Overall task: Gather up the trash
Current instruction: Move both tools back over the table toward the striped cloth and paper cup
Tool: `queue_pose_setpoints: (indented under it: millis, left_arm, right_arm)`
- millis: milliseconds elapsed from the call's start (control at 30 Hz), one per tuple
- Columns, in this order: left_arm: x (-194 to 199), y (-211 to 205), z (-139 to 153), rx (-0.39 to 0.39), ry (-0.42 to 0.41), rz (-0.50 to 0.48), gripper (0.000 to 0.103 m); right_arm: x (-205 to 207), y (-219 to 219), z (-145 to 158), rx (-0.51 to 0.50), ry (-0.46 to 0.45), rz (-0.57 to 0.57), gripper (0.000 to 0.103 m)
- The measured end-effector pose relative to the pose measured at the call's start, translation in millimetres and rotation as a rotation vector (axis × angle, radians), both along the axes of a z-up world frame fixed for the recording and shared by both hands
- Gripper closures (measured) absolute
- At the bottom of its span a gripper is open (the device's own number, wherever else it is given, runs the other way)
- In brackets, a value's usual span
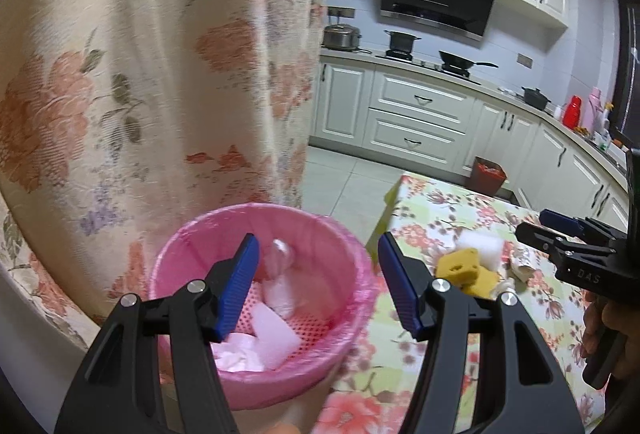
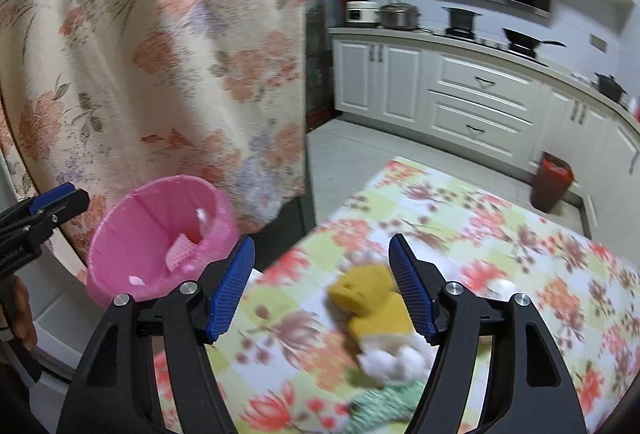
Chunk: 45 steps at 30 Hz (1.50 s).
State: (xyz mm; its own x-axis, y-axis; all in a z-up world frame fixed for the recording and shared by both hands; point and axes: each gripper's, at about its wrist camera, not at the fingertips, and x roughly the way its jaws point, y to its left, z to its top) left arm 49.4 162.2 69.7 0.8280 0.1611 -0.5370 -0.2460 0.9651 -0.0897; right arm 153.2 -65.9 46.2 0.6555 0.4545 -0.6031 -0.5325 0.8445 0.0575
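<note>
A pink lined bin stands just off the table's left edge, with white and pink scraps lying in it. My left gripper hangs open over the bin's right rim, with nothing between its blue pads. On the floral tablecloth lie a yellow sponge, a white wad and a green scrap. My right gripper is open above them, and the sponge lies close to its right finger without being pressed. The bin and the left gripper show at the left there. The right gripper shows beyond the sponge and a white foam block.
A floral curtain hangs close behind the bin. A dark red bin stands on the tiled floor past the table's far edge. White kitchen cabinets with pots on a hob line the back wall. A crumpled paper lies by the foam.
</note>
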Motion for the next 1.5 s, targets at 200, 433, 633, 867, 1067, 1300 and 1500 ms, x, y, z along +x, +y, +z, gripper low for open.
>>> queue_pose_setpoints:
  millis: [200,433,633,867,1067,1300,1500]
  left_arm:
    - [8,-30,-1,0.004,0.008,-0.05,0.043]
    - [16,-67,-8,0.012,0.027,-0.117,0.043]
    - [24,-95,-16,0.019,0.046,-0.173,0.043]
    - [34,-127,-29,0.025,0.077,-0.236,0.043]
    - [41,-154,-42,0.028,0.105,-0.284,0.043]
    - [51,-182,-63,0.033,0.149,-0.344,0.043]
    - [63,-207,-85,0.035,0.196,-0.395,0.043]
  right_arm:
    - [-4,-47,-10,0.0,0.016,-0.078,0.035]
    - [-10,-97,-24,0.003,0.039,-0.156,0.033]
    - [-15,-128,-38,0.003,0.061,-0.2,0.032]
    - [-18,-154,-50,0.01,0.085,-0.232,0.032]
    - [-21,-169,-61,0.009,0.104,-0.245,0.031]
    - [-21,-188,-71,0.012,0.123,-0.268,0.031]
    - [-20,-203,-79,0.018,0.136,-0.281,0.03]
